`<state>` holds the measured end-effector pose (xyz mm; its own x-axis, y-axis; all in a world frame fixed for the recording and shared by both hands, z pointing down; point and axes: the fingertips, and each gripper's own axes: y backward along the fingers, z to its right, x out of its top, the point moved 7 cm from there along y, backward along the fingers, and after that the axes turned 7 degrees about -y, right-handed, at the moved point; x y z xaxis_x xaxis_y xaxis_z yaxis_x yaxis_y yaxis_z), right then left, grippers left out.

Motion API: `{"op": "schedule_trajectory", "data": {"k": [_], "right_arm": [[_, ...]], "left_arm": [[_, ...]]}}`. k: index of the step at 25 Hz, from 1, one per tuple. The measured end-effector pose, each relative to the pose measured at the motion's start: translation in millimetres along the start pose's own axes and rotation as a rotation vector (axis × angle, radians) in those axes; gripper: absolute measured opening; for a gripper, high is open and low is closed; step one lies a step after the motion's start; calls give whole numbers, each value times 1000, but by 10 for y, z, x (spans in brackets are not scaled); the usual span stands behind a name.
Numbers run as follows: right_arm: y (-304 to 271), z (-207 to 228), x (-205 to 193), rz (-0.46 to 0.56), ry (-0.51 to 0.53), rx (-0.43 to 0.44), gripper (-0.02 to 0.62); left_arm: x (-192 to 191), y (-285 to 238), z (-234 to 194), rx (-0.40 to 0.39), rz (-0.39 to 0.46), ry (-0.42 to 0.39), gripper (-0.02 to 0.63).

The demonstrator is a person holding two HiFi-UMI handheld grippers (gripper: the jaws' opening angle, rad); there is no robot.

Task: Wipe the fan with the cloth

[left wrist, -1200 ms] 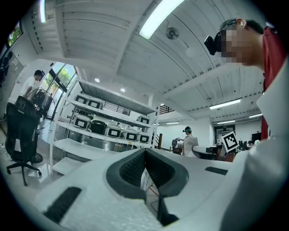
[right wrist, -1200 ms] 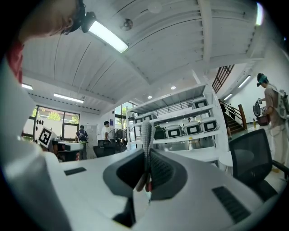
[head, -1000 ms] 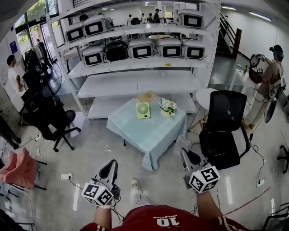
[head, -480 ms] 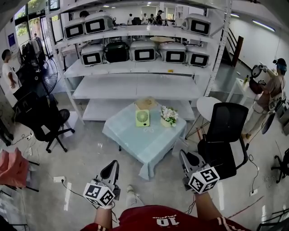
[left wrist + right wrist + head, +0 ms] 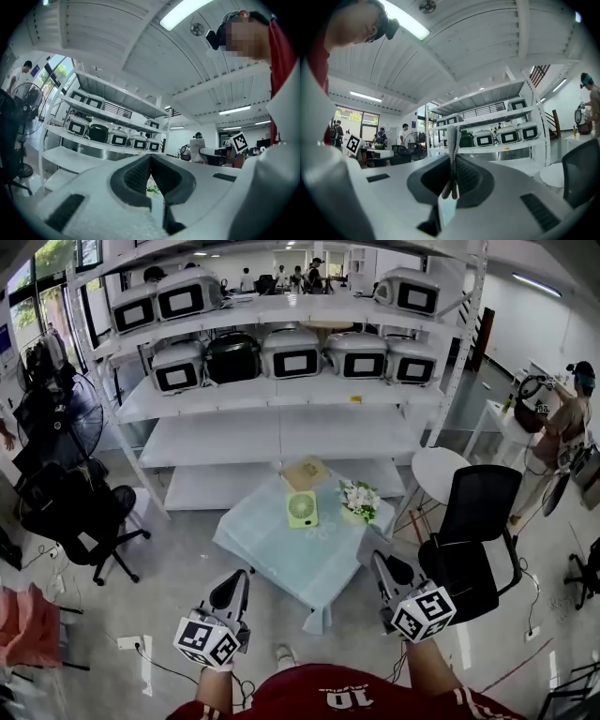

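A big lab or work room is shown: tall white shelves (image 5: 281, 418) filled with cookers (image 5: 295, 352), black office chairs (image 5: 473, 531), bright ceiling lights.

**Materials and finishes.** Fan (image 5: 301, 509): pale green casing, smooth, plastic in look. Surface (image 5: 319, 563): draped in a pale blue cloth, matt, hanging in soft folds at the corners. Floor (image 5: 178, 549): grey, polished, glossy enough to mirror the ceiling lights. Shelf rack (image 5: 281, 432): white, smooth, painted metal in look. Chair (image 5: 478, 507): black, matt covering. Left gripper (image 5: 150, 161) and right gripper (image 5: 452, 133): matt white plastic shells, faintly grainy. Pads (image 5: 466, 176): dark grey, finely ribbed, rubbery. Marker cube (image 5: 422, 612): matt black-and-white print on flat faces.
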<state>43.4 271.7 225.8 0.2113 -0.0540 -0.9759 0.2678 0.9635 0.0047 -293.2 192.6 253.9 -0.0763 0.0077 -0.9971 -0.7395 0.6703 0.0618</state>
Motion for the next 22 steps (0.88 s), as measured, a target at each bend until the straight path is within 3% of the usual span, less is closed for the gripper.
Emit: {"op": "schedule_trajectory", "data": {"k": [12, 22], "right_arm": [[-1154, -162, -144, -63, 4, -51, 17], [-1601, -132, -328, -142, -23, -52, 18]], "left_arm": [[-126, -478, -1171, -62, -36, 19, 2], [-403, -630, -1551, -45, -56, 107, 2]]}}
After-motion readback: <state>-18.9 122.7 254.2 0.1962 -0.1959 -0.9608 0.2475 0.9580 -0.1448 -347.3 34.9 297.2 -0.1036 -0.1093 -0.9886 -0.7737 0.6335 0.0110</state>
